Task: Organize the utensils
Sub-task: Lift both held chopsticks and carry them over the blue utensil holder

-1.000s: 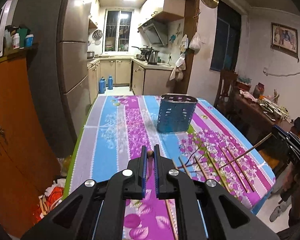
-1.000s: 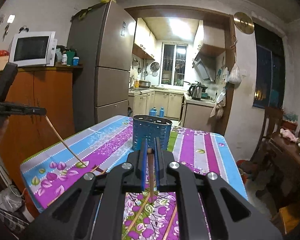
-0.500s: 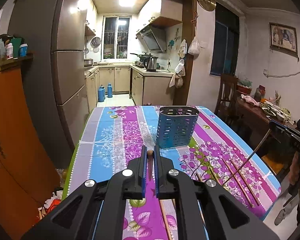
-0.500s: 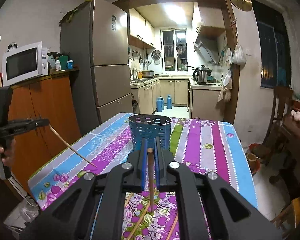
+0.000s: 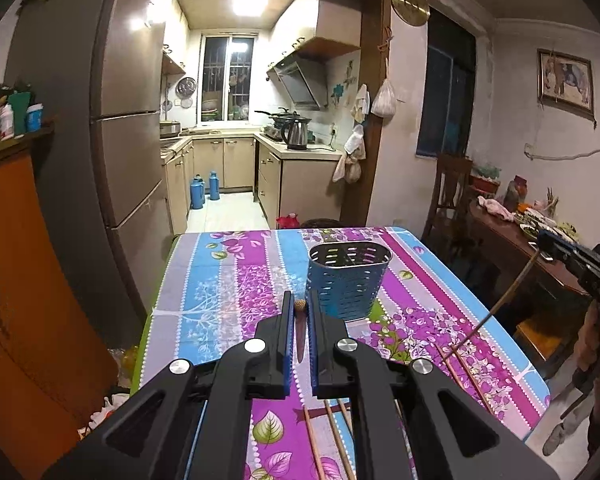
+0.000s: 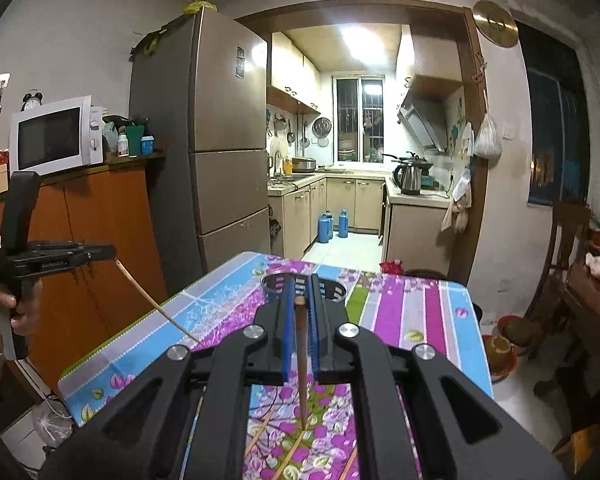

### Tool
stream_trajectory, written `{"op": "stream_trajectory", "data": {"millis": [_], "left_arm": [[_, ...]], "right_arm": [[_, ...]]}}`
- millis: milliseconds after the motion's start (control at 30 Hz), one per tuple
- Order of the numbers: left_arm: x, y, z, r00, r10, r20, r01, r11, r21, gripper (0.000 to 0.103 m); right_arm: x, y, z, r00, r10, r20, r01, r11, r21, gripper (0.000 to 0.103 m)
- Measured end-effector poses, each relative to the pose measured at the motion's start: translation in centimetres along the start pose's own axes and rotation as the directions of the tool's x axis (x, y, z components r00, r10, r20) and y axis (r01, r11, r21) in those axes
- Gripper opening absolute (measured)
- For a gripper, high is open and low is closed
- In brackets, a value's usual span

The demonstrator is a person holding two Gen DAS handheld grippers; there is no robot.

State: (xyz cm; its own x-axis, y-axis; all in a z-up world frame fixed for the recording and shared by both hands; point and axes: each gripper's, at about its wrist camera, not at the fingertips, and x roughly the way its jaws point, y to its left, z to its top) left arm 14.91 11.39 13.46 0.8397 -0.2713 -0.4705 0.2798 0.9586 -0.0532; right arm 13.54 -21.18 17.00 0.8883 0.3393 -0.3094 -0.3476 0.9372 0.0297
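While the left wrist view looks down the table, the left gripper (image 5: 299,312) pinches a thin brown wooden chopstick (image 5: 299,334) just short of the perforated blue metal utensil holder (image 5: 349,278); more chopsticks (image 5: 462,376) lie nearer than the holder.

Right wrist view: right gripper (image 6: 300,308) clamps another chopstick (image 6: 301,356), tip hanging down, holder rim (image 6: 278,280) just beyond. Best to tip each stick upright over the holder before releasing.

I am in a lived-in home, at a dining table (image 5: 228,280) under a floral cloth, facing a narrow kitchen with cabinets (image 6: 364,204), kettle (image 6: 408,178), fridge (image 6: 220,140) and microwave (image 6: 54,136).
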Motion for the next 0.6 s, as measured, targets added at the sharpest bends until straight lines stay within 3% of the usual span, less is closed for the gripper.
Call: {"op": "stream_trajectory", "data": {"millis": [367,600], "left_arm": [[3.1,-2.9,7.0,0.995,-0.075,-0.070,0.078,0.997,0.031,0.007],[5.0,-4.8,12.7,0.998,-0.054,-0.013,0.055,0.996,0.071,0.007]], "right_arm": [[2.4,-0.4,6.6,0.999,0.024,0.023,-0.024,0.999,-0.024,0.005],[4.4,-1.0,11.3,0.997,0.017,0.079,-0.015,1.000,-0.026,0.005]]}}
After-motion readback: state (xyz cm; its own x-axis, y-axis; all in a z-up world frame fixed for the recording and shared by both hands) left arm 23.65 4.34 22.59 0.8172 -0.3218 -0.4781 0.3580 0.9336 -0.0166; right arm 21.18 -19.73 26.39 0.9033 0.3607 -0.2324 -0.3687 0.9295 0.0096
